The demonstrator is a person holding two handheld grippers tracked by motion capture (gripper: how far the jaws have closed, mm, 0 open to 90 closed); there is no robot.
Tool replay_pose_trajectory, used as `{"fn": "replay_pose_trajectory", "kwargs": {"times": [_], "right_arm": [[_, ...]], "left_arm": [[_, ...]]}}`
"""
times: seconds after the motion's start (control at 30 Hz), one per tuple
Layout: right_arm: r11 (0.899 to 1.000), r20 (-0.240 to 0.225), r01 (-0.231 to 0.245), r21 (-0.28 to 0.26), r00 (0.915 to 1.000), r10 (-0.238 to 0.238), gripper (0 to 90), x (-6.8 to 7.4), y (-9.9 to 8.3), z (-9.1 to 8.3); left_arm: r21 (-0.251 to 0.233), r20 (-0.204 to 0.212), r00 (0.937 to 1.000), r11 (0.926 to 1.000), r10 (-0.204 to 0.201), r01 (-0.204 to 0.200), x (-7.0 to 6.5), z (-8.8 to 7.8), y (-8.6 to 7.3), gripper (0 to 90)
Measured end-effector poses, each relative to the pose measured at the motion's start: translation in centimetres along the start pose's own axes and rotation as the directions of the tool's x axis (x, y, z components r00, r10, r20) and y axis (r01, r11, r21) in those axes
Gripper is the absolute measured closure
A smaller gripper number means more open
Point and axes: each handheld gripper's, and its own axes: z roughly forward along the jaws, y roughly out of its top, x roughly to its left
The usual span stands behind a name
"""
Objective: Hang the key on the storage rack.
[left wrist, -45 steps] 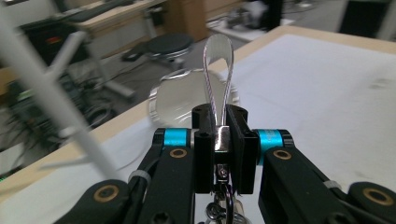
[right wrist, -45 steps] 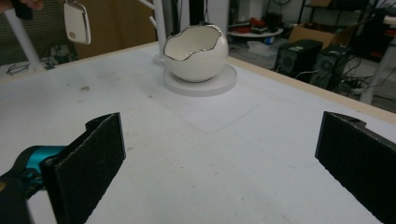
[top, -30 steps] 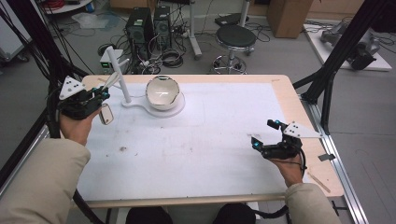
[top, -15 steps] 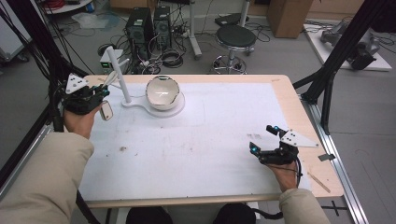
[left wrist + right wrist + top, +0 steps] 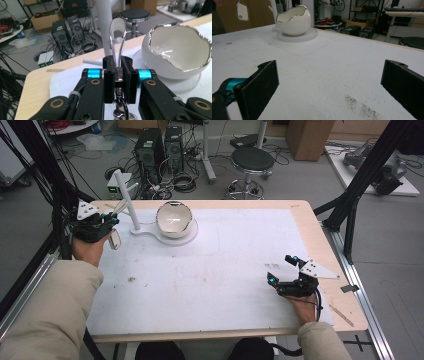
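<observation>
Clamped between the jaws of the left gripper (image 5: 111,218) at the upper left of the high view: a slim silver keychain (image 5: 117,37), metal loop rising beyond the pads, ring and clasp dangling below (seen close in the left gripper view). Just beside it, a white post stand (image 5: 131,205), base touching the round plate under the egg-shaped white bowl (image 5: 174,219) with its silvered rim. At lower right, resting low over the white table mat (image 5: 215,270), the right gripper (image 5: 281,270), jaws spread wide, nothing between them.
</observation>
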Motion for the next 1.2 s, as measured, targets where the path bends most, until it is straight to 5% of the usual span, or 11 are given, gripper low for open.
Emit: {"fn": "replay_pose_trajectory", "kwargs": {"times": [1.0,1.1,1.13,1.2], "right_arm": [[1.000,0.064,-0.016,-0.011,0.9978,0.017,0.7,0.0,-0.9,0.0],[1.000,0.080,-0.014,-0.019,0.9967,0.015,0.7,0.0,-0.9,-0.1],[1.000,0.081,-0.012,-0.020,0.9966,0.013,0.7,0.0,-1.0,-0.1],[1.000,0.089,-0.012,-0.025,0.9959,0.014,0.7,0.0,-1.0,-0.1]], "left_arm": [[0.132,-0.021,0.9998,0.9912,0.002,0.001,0.1,2.8,-2.2,80.3],[0.170,-0.023,0.9997,0.9854,0.000,0.004,0.0,2.9,-2.3,55.5],[0.194,0.017,0.9975,0.9789,-0.069,0.064,0.0,2.8,-2.4,51.3],[0.191,0.036,0.9956,0.9784,-0.087,0.078,0.0,2.4,-2.5,42.7]]}}
